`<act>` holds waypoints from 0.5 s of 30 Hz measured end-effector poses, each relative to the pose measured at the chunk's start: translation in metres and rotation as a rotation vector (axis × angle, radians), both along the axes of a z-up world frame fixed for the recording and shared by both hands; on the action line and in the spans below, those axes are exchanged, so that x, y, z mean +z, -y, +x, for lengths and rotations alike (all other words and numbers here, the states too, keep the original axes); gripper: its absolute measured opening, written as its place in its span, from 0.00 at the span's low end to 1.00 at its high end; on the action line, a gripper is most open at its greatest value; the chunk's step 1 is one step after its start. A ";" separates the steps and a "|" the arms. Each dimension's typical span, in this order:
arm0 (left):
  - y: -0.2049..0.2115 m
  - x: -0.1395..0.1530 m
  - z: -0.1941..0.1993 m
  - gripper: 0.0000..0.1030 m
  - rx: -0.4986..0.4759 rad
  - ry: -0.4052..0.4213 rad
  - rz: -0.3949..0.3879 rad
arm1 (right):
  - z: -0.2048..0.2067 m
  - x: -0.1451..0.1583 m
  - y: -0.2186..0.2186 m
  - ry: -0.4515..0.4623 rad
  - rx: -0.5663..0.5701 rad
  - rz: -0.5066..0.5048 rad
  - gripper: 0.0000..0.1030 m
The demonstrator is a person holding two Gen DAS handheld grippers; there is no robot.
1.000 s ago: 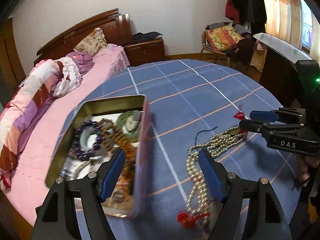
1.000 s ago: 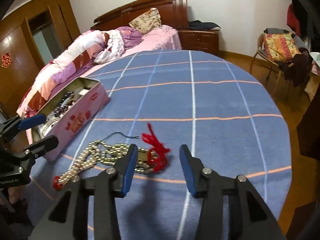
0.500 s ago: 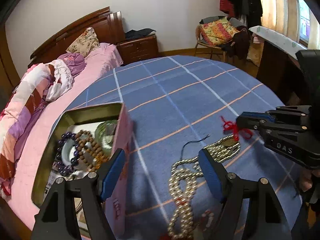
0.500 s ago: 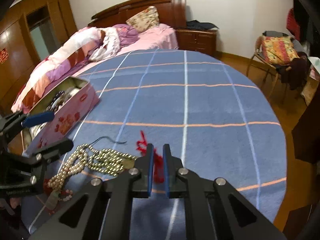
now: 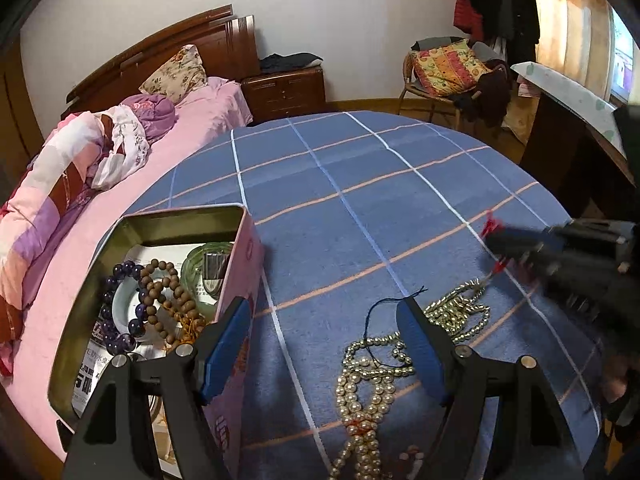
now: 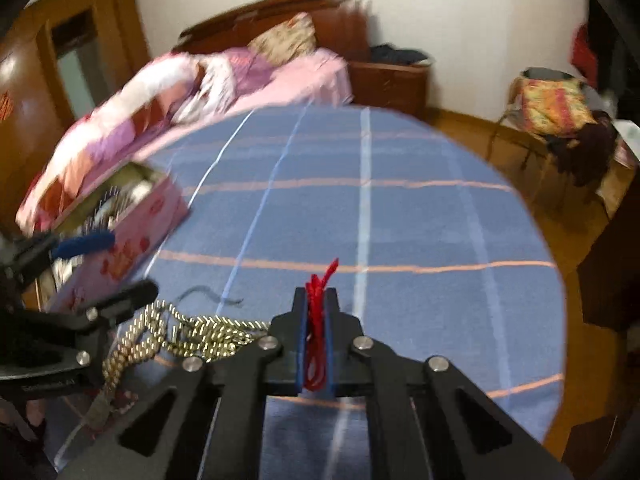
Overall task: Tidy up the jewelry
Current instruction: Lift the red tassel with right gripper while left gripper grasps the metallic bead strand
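While right gripper (image 6: pixel 316 344) pinches one red tassel (image 6: pixel 316 322), left gripper (image 5: pixel 324 344) gapes empty, one tin (image 5: pixel 236 276)

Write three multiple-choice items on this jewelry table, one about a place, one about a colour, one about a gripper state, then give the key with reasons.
1. Where does the string of brown wooden beads lie?
A. On the pink bed
B. Inside the open pink rectangular tin
C. On the wooden chair

2. What colour is the tassel tied to the long pearly bead necklace?
A. Red
B. Green
C. Yellow

3. How does the right hand-held gripper stand?
A. Wide open over bare cloth
B. Shut on the tassel
C. Shut on the tin's rim

Key: 1 B, the brown beads sit in the tin beside a purple bead bracelet. 2 A, red cord shows between the blue pads in the right wrist view. 3 B, the pads press together with the cord clamped between them, while the left hand-held gripper stands open above the blue checked tablecloth.
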State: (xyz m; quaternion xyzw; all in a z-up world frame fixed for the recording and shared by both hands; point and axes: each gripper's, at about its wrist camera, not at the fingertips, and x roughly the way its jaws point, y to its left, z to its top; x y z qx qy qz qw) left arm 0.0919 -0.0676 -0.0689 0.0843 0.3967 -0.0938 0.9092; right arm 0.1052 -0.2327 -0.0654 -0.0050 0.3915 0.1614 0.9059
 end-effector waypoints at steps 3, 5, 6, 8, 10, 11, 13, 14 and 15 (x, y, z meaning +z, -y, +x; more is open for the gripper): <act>0.008 0.000 -0.003 0.73 -0.028 0.000 0.002 | -0.006 0.010 0.018 0.037 -0.055 0.014 0.09; 0.015 -0.001 -0.005 0.73 -0.050 -0.003 -0.005 | -0.007 0.015 0.026 0.049 -0.077 0.021 0.09; 0.019 -0.002 -0.005 0.73 -0.062 -0.005 -0.007 | -0.007 0.016 0.029 0.052 -0.088 0.018 0.09; 0.027 -0.004 -0.006 0.73 -0.088 -0.011 -0.003 | -0.006 0.014 0.033 0.046 -0.095 0.023 0.09; 0.035 -0.007 -0.004 0.73 -0.108 -0.025 -0.009 | -0.005 0.013 0.030 0.043 -0.096 0.024 0.09; 0.037 -0.009 -0.003 0.73 -0.115 -0.035 -0.015 | -0.005 0.011 0.029 0.040 -0.093 0.027 0.09; 0.042 -0.012 -0.001 0.73 -0.122 -0.047 -0.013 | -0.006 0.007 0.024 0.036 -0.085 0.027 0.09; 0.045 -0.015 0.000 0.73 -0.128 -0.054 -0.009 | -0.008 0.006 0.023 0.034 -0.081 0.026 0.09; 0.047 -0.016 0.001 0.73 -0.133 -0.061 -0.013 | -0.008 0.005 0.022 0.031 -0.077 0.027 0.09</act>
